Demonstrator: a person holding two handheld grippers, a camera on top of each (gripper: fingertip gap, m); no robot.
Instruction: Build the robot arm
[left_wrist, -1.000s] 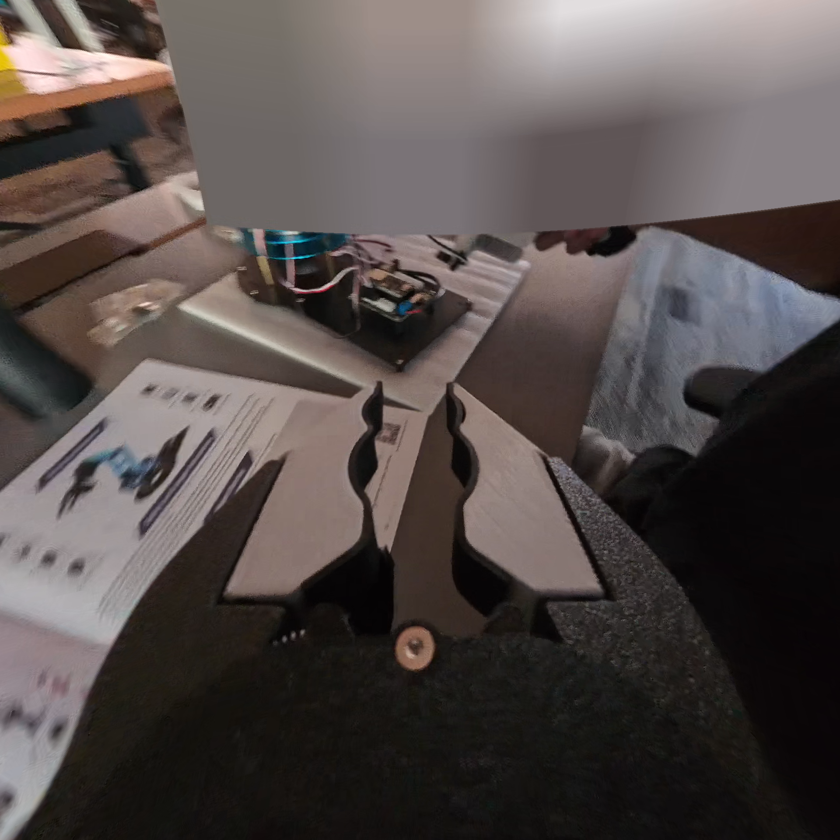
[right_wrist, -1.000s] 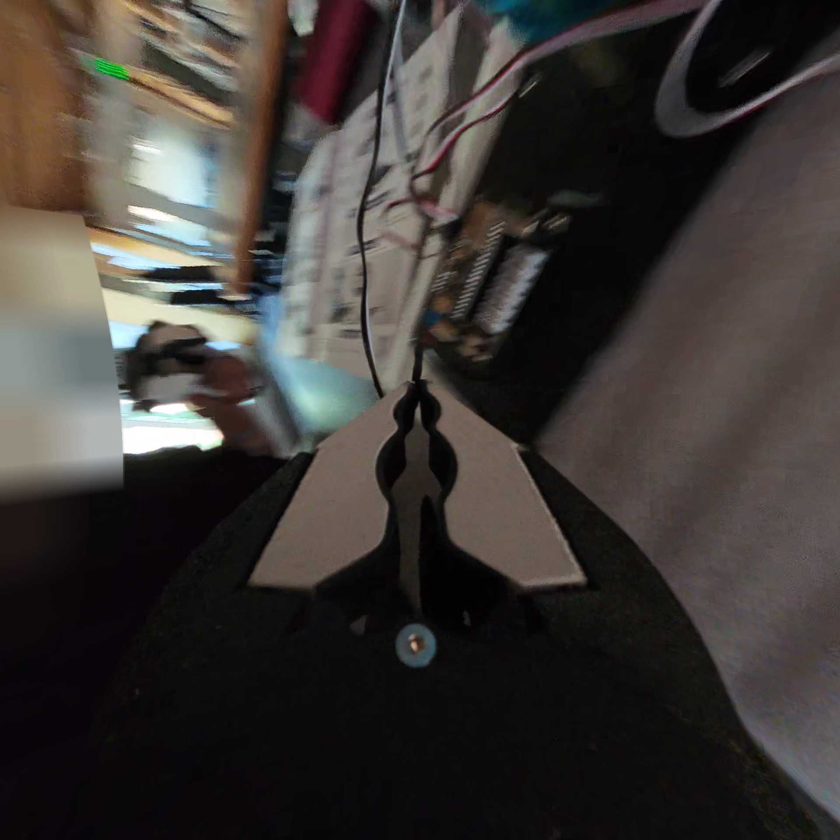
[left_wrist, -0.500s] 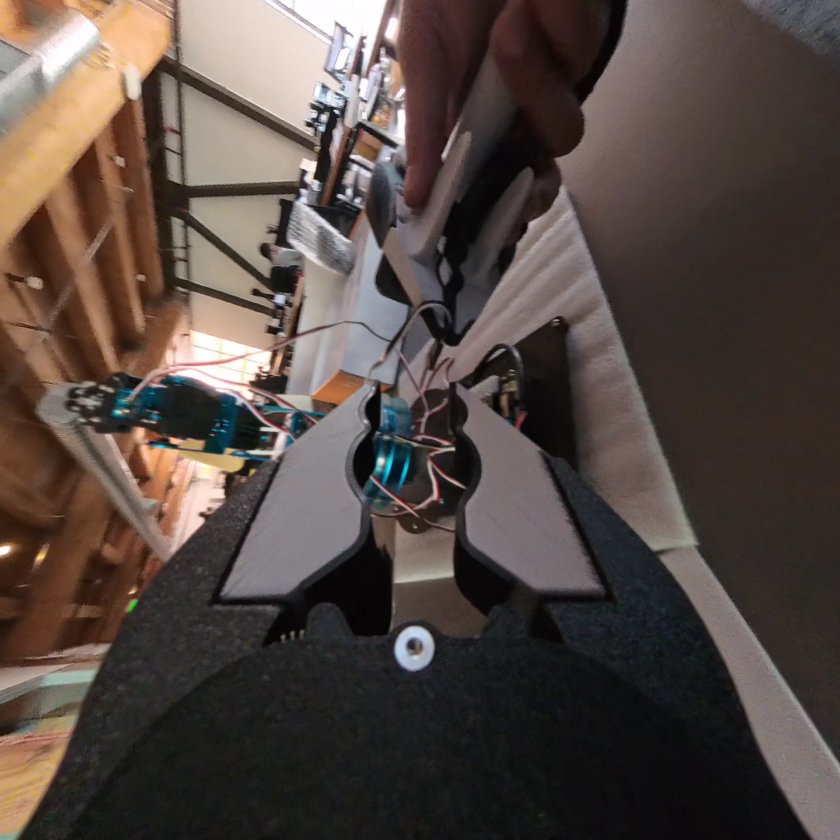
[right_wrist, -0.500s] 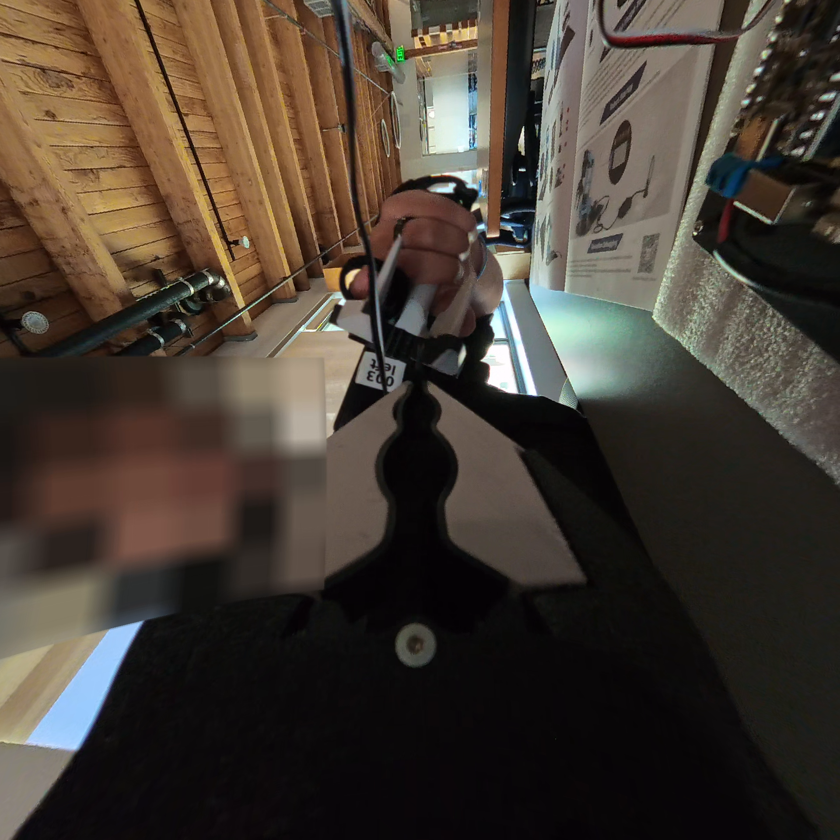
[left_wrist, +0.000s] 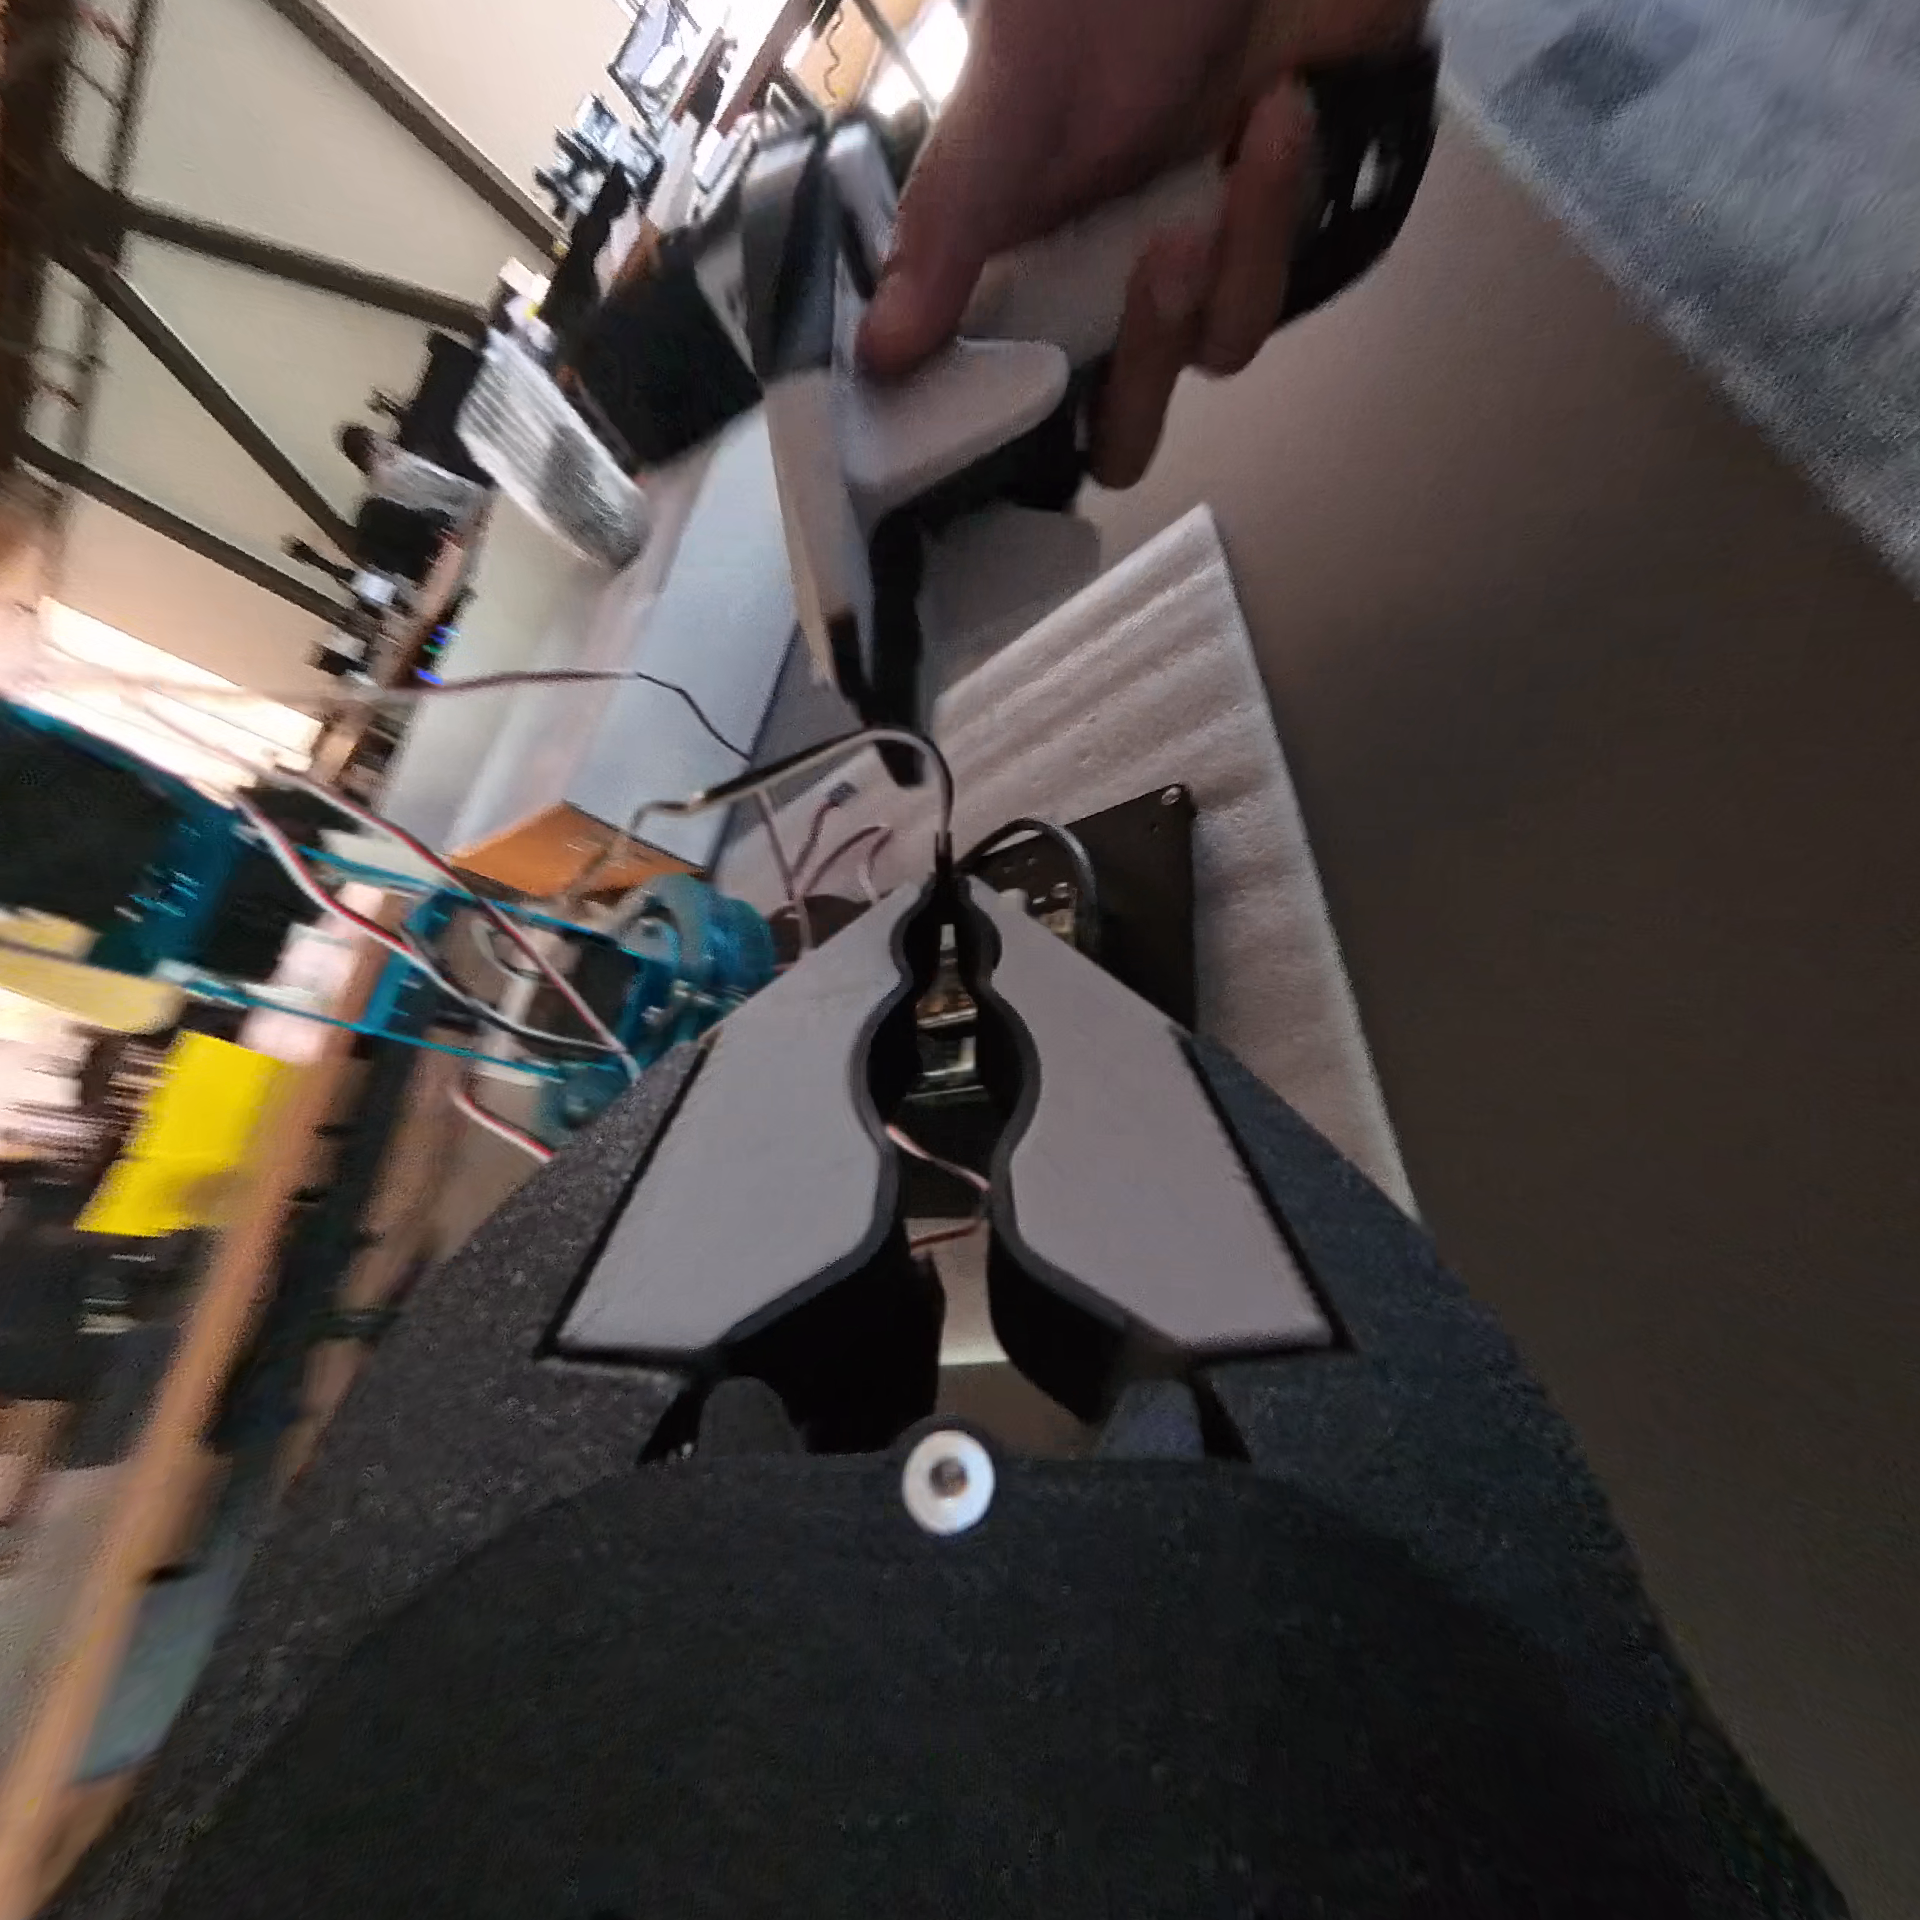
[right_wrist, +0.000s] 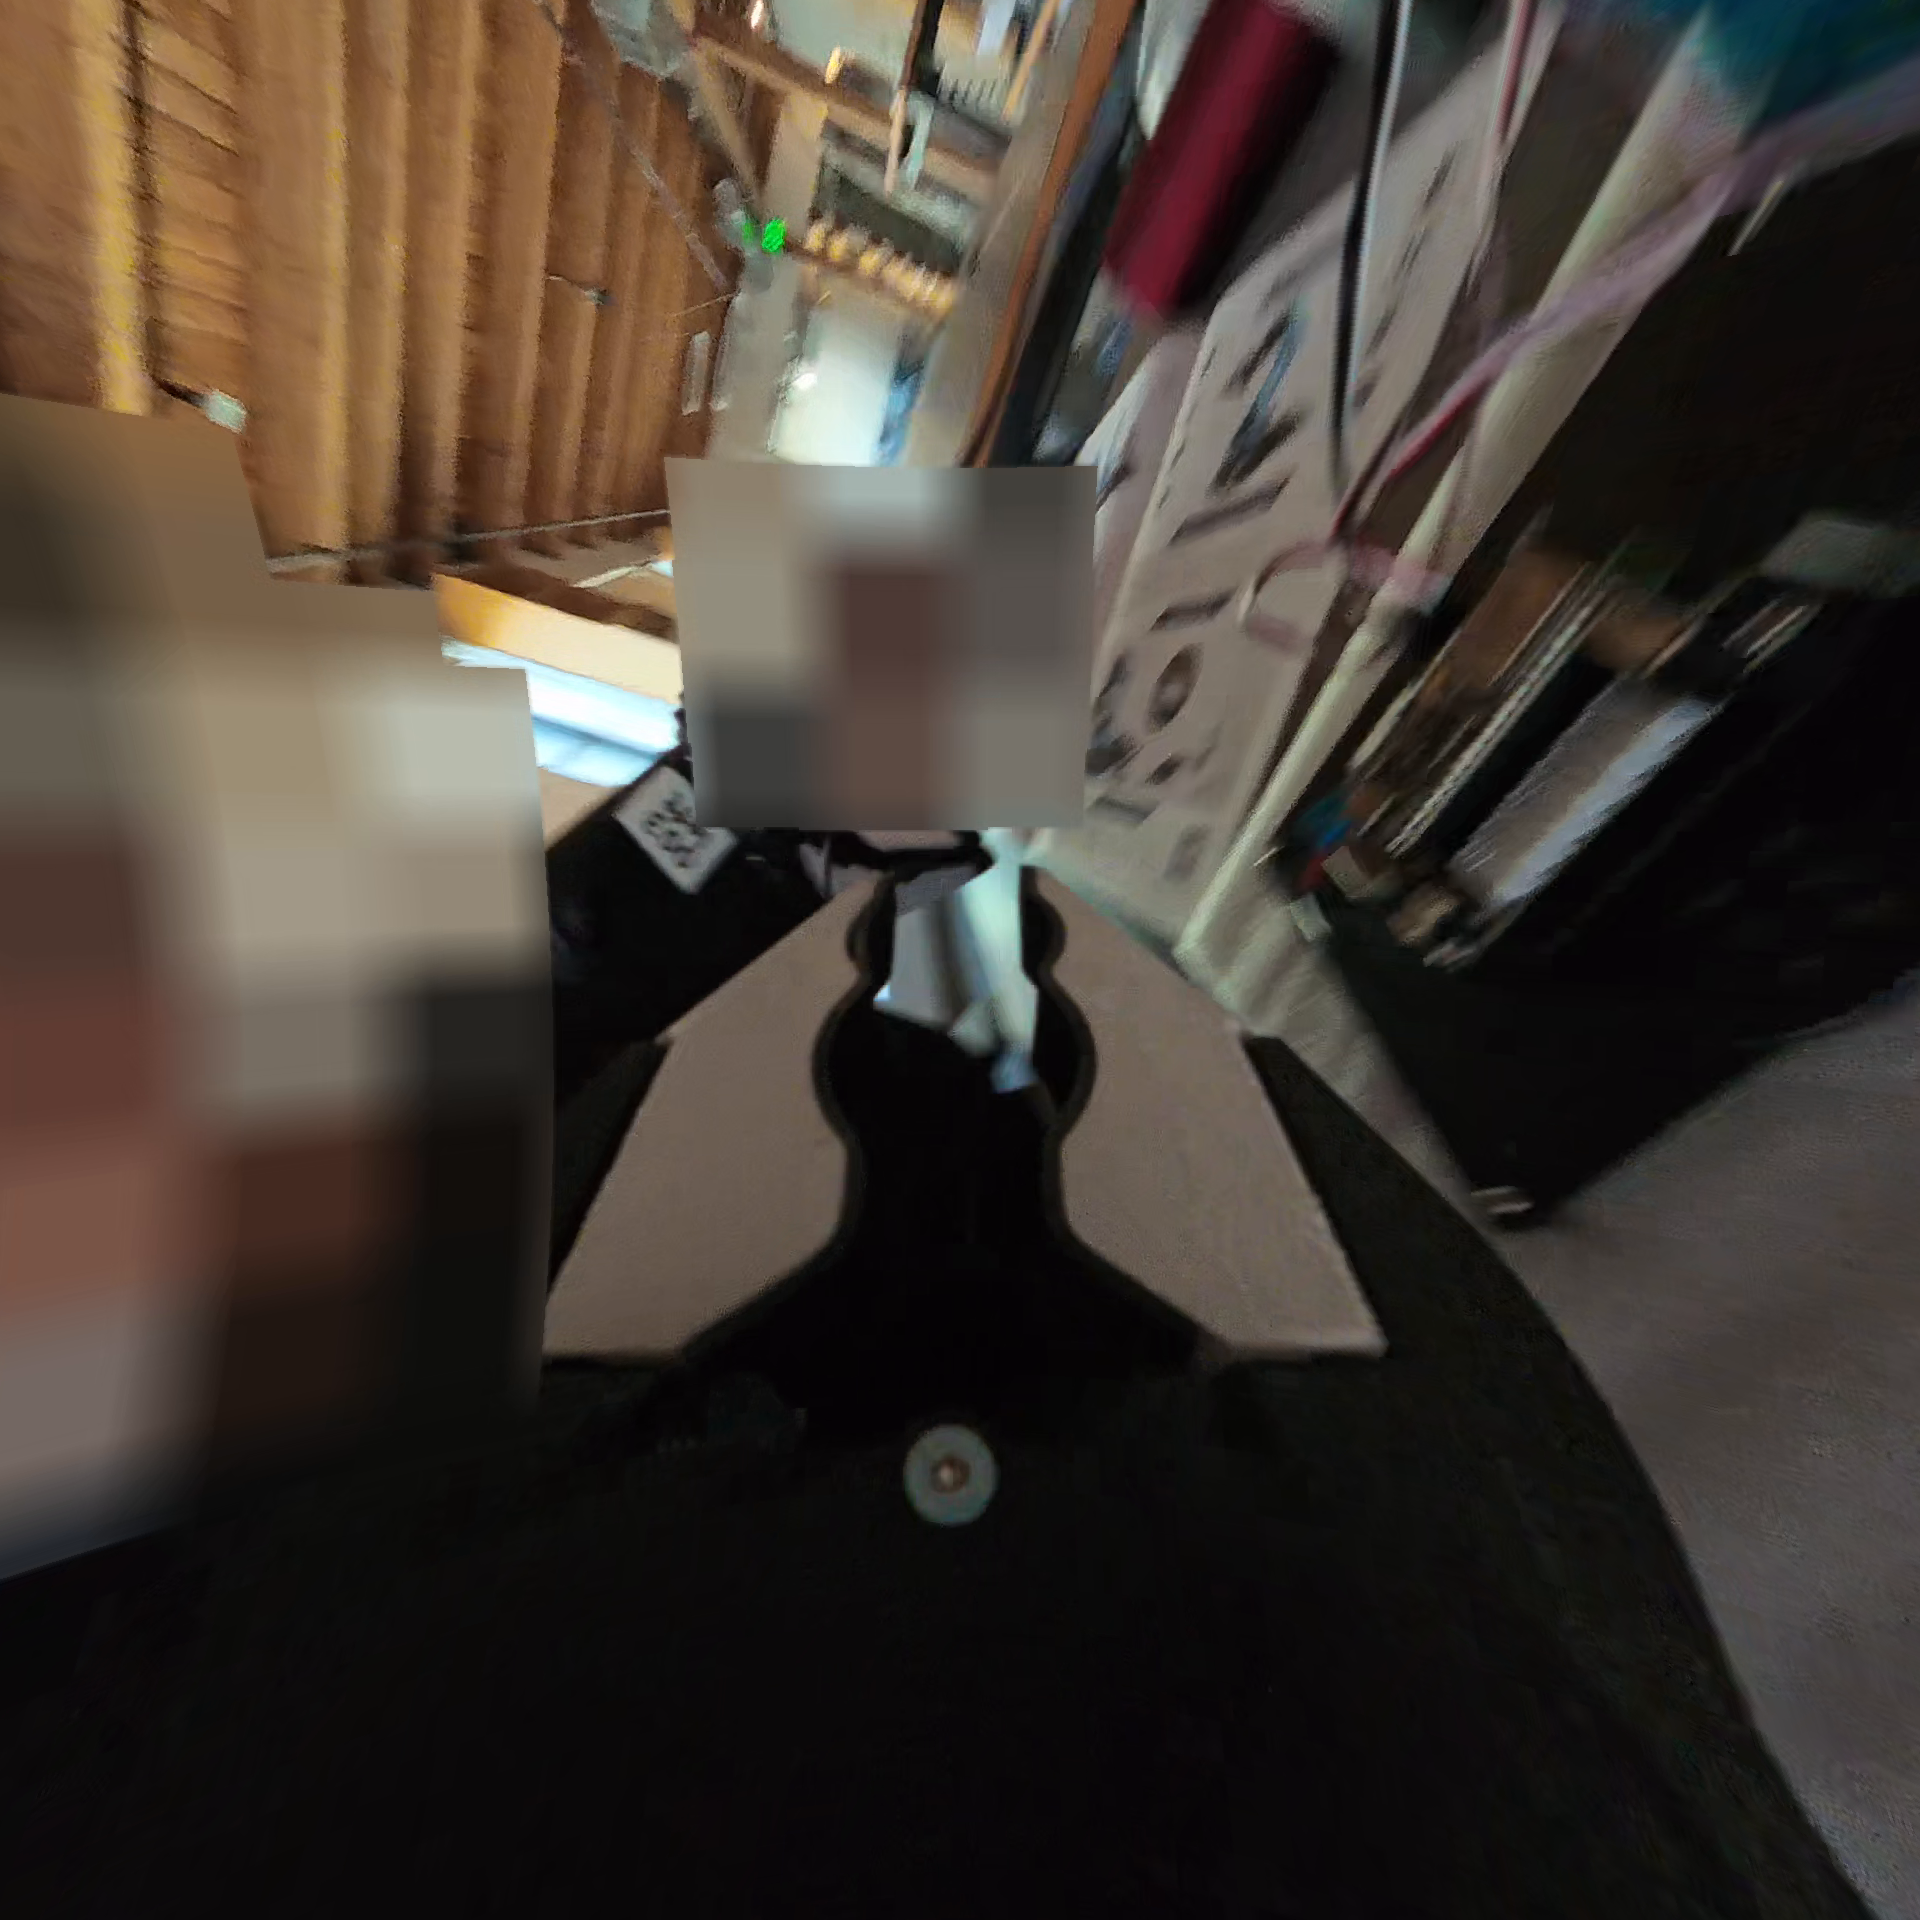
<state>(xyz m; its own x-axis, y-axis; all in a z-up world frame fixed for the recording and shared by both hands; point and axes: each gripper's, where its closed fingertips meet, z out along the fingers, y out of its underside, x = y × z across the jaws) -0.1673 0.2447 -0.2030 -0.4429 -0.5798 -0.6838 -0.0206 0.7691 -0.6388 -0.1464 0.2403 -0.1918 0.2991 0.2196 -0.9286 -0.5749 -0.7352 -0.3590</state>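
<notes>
My left gripper (left_wrist: 941, 885) is shut on the end of a thin black wire (left_wrist: 943, 810), just above a circuit board (left_wrist: 1023, 914) on a black base plate (left_wrist: 1143, 894). The wire arcs up past the tips of my right gripper (left_wrist: 878, 707), which a hand (left_wrist: 1091, 156) holds just above. In the right wrist view my right gripper (right_wrist: 954, 894) is open with nothing between its fingers. A small blue robot arm (left_wrist: 665, 966) with red, white and black servo wires stands left of the board.
The base plate lies on a white foam sheet (left_wrist: 1122, 675) on a grey-brown table (left_wrist: 1558, 831). Printed sheets (right_wrist: 1195, 623) lie beside the board (right_wrist: 1558, 748). Wooden benches, a yellow object (left_wrist: 197, 1132) and people show far off at left. Both views are blurred and tilted.
My left gripper has closed on the black wire. My right gripper, shut on that wire before, has opened and let it go. Both cameras have swung.
</notes>
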